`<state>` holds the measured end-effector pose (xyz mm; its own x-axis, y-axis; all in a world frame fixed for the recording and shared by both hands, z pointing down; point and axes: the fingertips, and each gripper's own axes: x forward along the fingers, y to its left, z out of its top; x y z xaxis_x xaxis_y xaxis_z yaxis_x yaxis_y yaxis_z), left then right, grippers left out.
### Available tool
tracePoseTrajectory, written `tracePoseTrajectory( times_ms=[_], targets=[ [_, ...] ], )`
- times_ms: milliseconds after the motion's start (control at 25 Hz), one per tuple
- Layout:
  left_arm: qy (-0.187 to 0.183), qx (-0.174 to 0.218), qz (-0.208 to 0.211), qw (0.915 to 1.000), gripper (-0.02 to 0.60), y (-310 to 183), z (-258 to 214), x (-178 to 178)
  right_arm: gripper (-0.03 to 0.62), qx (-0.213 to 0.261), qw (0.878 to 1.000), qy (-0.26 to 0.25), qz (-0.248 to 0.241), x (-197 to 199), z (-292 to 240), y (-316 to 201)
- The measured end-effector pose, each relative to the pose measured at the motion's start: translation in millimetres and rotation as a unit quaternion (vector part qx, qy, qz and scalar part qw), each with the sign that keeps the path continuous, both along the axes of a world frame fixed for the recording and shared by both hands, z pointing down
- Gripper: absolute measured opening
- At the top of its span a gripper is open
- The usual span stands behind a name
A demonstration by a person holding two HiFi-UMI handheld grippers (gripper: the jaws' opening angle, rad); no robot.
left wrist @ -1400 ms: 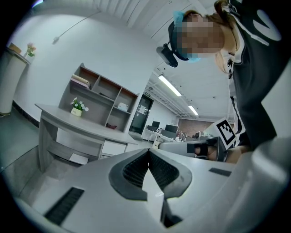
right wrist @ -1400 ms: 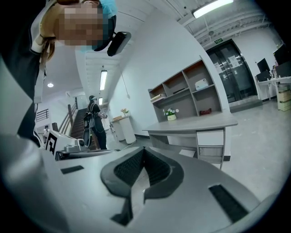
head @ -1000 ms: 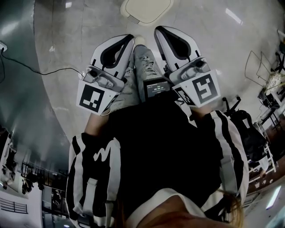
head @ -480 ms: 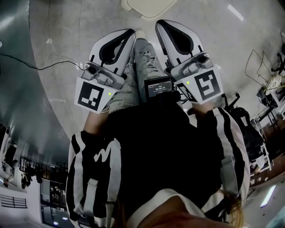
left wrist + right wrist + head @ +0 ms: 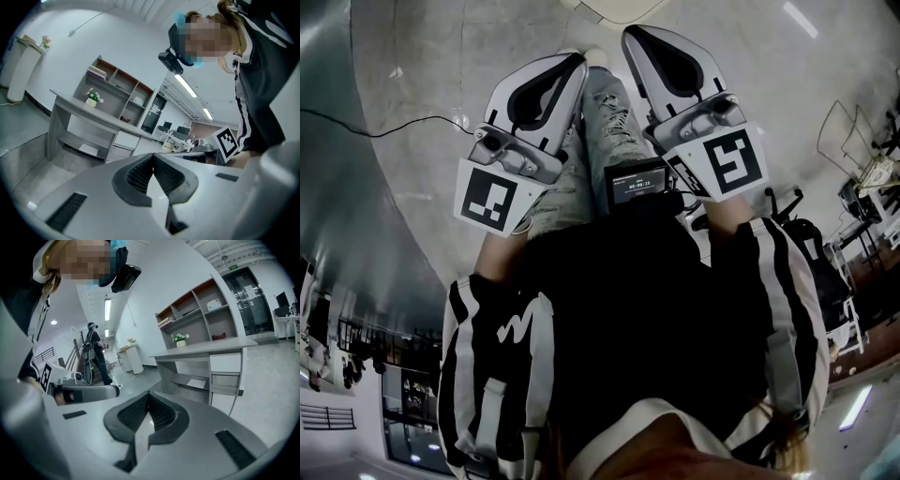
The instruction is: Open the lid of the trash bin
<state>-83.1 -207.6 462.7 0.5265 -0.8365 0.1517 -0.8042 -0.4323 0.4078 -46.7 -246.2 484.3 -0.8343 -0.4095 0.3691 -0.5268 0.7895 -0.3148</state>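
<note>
- Pale polished floor (image 5: 441,56) underfoot, with a thin dark cable (image 5: 394,127) trailing across it off to the person's left
- Out in the room there is a grey desk (image 5: 206,350) with open shelving (image 5: 197,310) above it and a small potted plant (image 5: 180,340) on top
- Another person (image 5: 93,352) stands farther back, by a stair rail
- The trash bin (image 5: 614,7) sits on the floor just ahead of the person's feet; only the near edge of its pale rounded lid shows, at the very top of the head view, and the lid lies flat
- The left gripper (image 5: 575,64) is held out in front of the body at the left leg, its ribbed pads (image 5: 138,176) pressed together at the tips with nothing between them
- The right gripper (image 5: 630,36) is held level with it on the other side, jaws likewise brought together on nothing
- Neither gripper touches the bin
- Between the two grippers hang the person's legs in light torn jeans (image 5: 605,131), and a small lit screen (image 5: 637,183) sits at the waist
</note>
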Motion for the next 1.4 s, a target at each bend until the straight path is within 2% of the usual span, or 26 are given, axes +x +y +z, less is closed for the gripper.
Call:
tracePoseTrajectory(
  times_ms=[520, 680, 880, 1400],
  targets=[
    [0.006, -0.002, 0.0, 1.0, 0.005, 7, 2, 7, 0.005, 0.0, 0.999, 0.038, -0.03, -11, 42, 3],
    [0.005, -0.004, -0.001, 1.0, 0.005, 9, 3, 8, 0.005, 0.014, 0.998, 0.054, -0.041, -14, 59, 1],
    [0.006, -0.012, -0.002, 0.9999, 0.005, 13, 10, 7, 0.005, -0.002, 0.996, 0.077, -0.052, -16, 91, 4],
    [0.011, -0.021, 0.003, 0.9997, 0.005, 16, 16, 12, 0.005, -0.009, 0.99, 0.12, -0.069, -18, 146, 4]
  ],
)
